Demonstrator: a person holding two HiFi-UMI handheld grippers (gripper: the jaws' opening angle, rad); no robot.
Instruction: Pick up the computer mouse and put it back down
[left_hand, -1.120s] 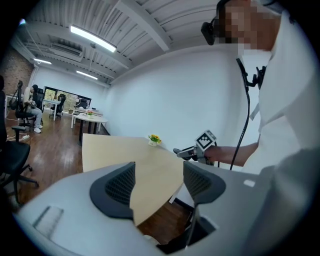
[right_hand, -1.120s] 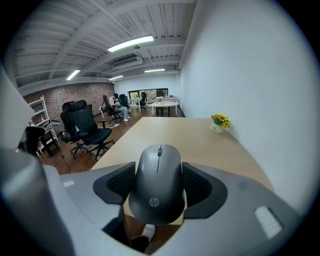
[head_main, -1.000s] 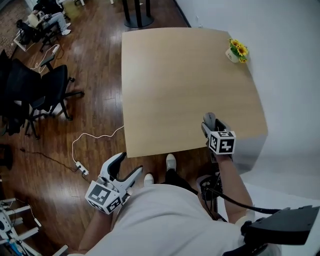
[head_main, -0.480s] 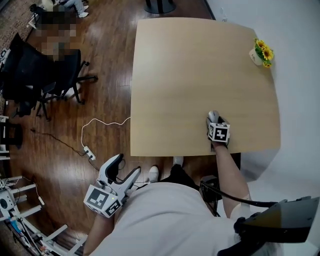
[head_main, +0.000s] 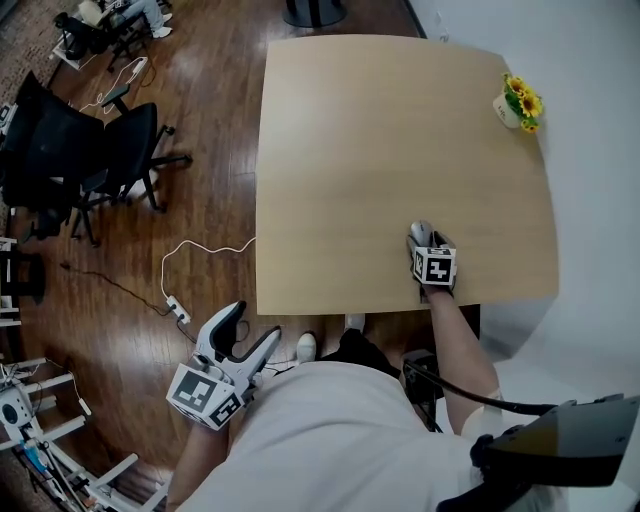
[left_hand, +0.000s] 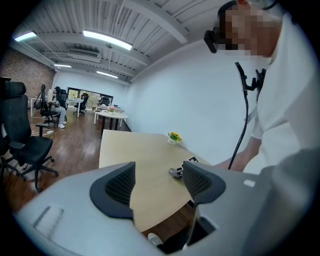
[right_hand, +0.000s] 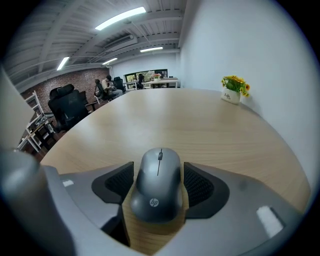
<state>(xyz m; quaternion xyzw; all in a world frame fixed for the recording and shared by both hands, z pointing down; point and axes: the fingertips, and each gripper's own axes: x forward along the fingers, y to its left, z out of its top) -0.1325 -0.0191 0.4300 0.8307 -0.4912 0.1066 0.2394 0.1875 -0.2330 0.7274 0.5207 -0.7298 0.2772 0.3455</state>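
A grey computer mouse (right_hand: 157, 182) lies between the black pads of my right gripper (right_hand: 158, 175), both pads pressed against its sides. In the head view the mouse (head_main: 421, 232) shows just ahead of the right gripper (head_main: 422, 242), low over the wooden table (head_main: 380, 130) near its front edge. I cannot tell whether the mouse rests on the wood or hangs just above it. My left gripper (head_main: 252, 328) is open and holds nothing, off the table over the floor at the lower left. From the left gripper (left_hand: 159, 182) view the mouse (left_hand: 175, 173) appears far off.
A small pot of yellow flowers (head_main: 517, 103) stands at the table's far right corner. Black office chairs (head_main: 90, 150) stand on the wooden floor to the left. A white cable with a power strip (head_main: 175, 303) lies on the floor near the table's front left corner.
My right gripper, with the mouse between its pads, has moved a little farther in from the table's front edge. The left gripper has stayed open at the lower left.
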